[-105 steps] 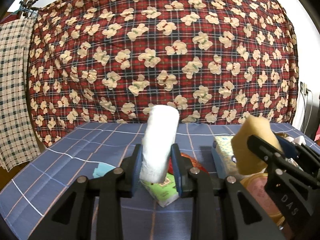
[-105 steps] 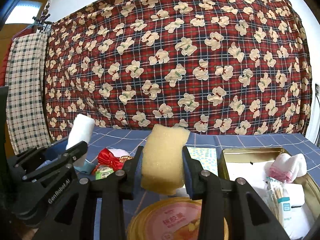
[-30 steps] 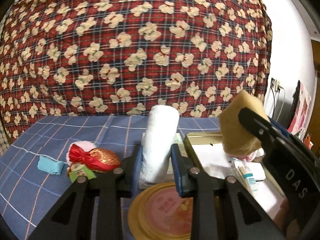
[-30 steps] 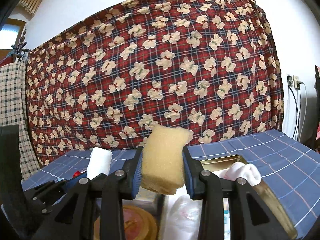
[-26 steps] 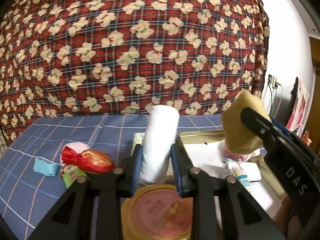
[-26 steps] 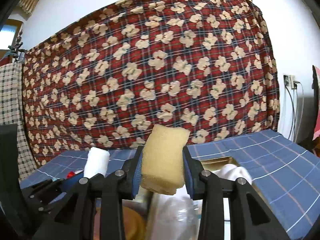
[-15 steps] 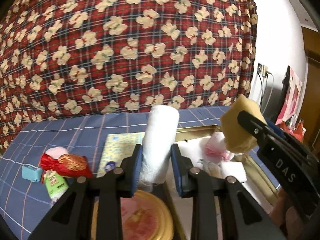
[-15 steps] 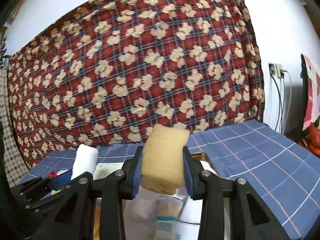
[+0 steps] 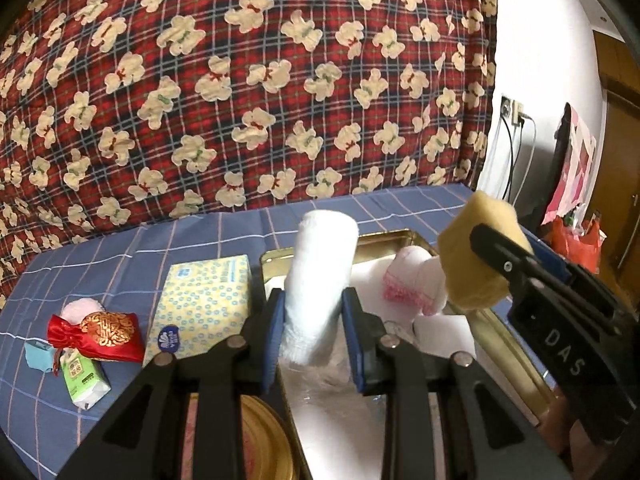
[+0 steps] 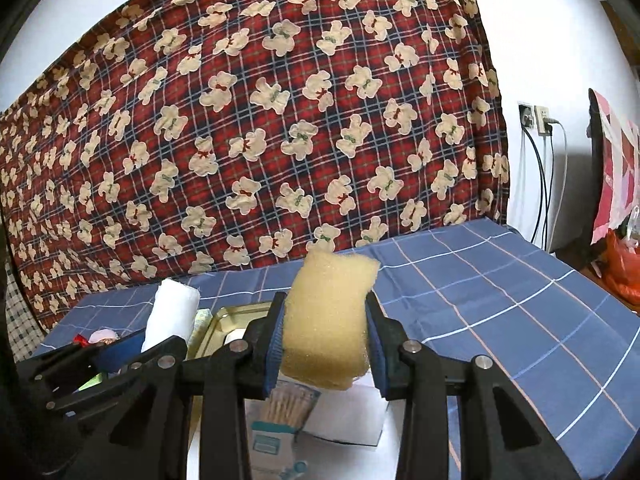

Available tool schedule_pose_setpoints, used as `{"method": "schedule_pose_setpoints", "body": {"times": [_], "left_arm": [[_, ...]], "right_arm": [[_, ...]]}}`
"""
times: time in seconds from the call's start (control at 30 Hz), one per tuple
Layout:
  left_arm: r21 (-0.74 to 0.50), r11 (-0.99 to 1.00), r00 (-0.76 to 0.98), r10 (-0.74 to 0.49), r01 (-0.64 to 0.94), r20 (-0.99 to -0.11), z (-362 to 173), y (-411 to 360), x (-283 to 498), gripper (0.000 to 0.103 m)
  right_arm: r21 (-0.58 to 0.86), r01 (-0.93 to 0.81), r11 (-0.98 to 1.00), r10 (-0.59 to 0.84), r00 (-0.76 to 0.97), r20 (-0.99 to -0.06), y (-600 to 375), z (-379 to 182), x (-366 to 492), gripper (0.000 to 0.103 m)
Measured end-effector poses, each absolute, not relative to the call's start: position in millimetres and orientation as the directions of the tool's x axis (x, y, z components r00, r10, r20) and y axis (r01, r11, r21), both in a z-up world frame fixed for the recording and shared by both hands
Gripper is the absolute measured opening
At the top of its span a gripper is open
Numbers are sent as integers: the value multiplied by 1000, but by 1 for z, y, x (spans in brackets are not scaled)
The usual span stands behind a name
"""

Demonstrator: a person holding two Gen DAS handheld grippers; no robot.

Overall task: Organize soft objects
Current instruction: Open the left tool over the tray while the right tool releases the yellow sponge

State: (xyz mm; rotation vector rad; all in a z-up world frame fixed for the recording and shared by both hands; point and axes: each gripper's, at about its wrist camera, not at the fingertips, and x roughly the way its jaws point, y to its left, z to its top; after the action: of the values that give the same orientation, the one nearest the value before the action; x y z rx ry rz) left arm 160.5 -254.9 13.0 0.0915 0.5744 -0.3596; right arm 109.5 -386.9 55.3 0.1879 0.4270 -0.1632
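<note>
My left gripper (image 9: 314, 332) is shut on a white rolled towel (image 9: 320, 276) and holds it upright above the near-left part of a gold metal tin (image 9: 384, 238). My right gripper (image 10: 326, 340) is shut on a yellow sponge (image 10: 330, 316), held above the same tin (image 10: 224, 316). The sponge also shows at the right of the left wrist view (image 9: 476, 264), and the towel at the left of the right wrist view (image 10: 172, 314). Inside the tin lie a pink-and-white rolled sock (image 9: 412, 280), white pads and a pack of cotton swabs (image 10: 286, 408).
On the blue checked cloth (image 9: 120, 264) left of the tin lie a yellow-dotted tissue pack (image 9: 204, 300), a red and gold pouch (image 9: 98, 334), a green tissue packet (image 9: 84, 382) and a light blue item (image 9: 38, 356). A gold round lid (image 9: 264, 440) lies near me. A bear-print blanket (image 10: 260, 120) hangs behind.
Both grippers have swung right with their loads, from over the round lid and loose items to over the open tin. Both grips are unchanged.
</note>
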Motion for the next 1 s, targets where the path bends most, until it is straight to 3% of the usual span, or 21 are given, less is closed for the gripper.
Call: {"method": "schedule_pose_setpoints", "body": {"times": [0.37, 0.47, 0.53, 0.73, 1.0], "left_arm": [[7, 925, 751, -305, 381, -585, 7, -270, 168, 29], [14, 928, 758, -295, 372, -581, 7, -270, 166, 40], [10, 930, 766, -297, 368, -569, 9, -268, 165, 62], [15, 937, 802, -291, 349, -522, 18, -255, 153, 71], [8, 958, 845, -249, 287, -474, 22, -217, 143, 72]], "right_arm": [[146, 214, 966, -124, 878, -462, -398, 47, 114, 39], [147, 206, 967, -117, 878, -464, -397, 47, 114, 52], [152, 202, 968, -110, 878, -465, -397, 45, 115, 72], [199, 202, 959, -101, 900, -425, -401, 46, 106, 74], [189, 159, 969, -72, 915, -397, -383, 50, 101, 74]]}}
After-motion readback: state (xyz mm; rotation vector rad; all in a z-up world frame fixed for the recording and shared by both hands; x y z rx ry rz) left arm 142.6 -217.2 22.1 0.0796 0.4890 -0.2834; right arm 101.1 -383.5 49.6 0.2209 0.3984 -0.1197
